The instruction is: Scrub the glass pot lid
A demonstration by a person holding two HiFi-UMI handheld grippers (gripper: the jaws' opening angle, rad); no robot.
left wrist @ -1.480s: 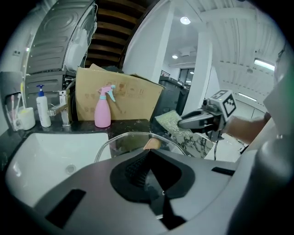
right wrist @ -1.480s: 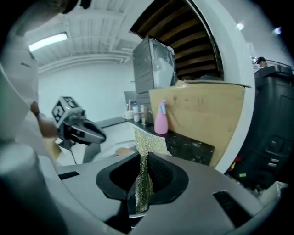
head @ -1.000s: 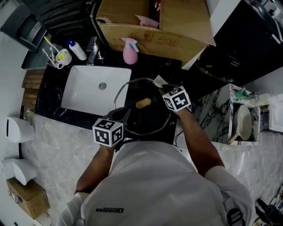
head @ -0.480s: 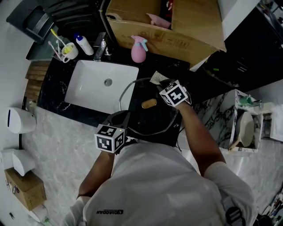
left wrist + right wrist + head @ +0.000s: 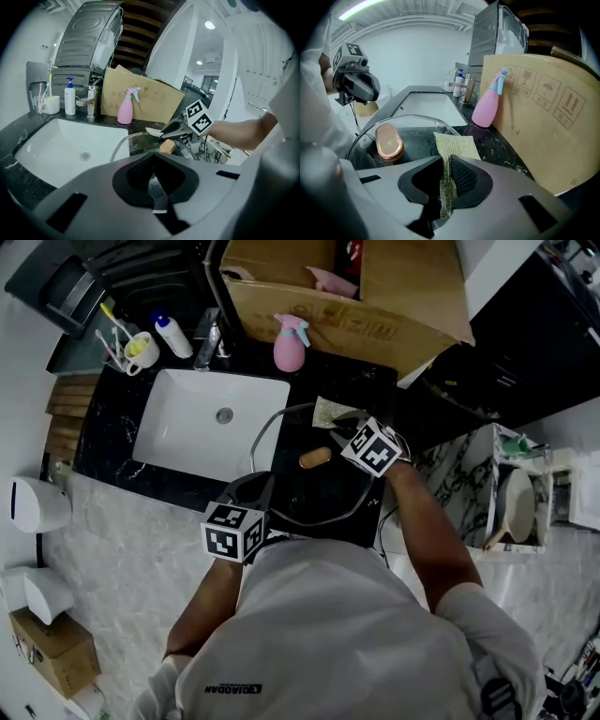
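Now toothbrushes [image 5: 112,324] in cup [image 5: 141,352], lid [image 5: 319,489] gripped

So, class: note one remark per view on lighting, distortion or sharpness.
Head view: dim, glass lid barely separates from the black counter. Left gripper view: fisheye bends walls; ceiling lights glare. Right gripper view: dark vignetted corners, scouring cloth sharp.

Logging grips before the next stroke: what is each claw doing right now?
Left claw: closed on the glass lid's rim.
Right claw: closed on the scouring cloth.
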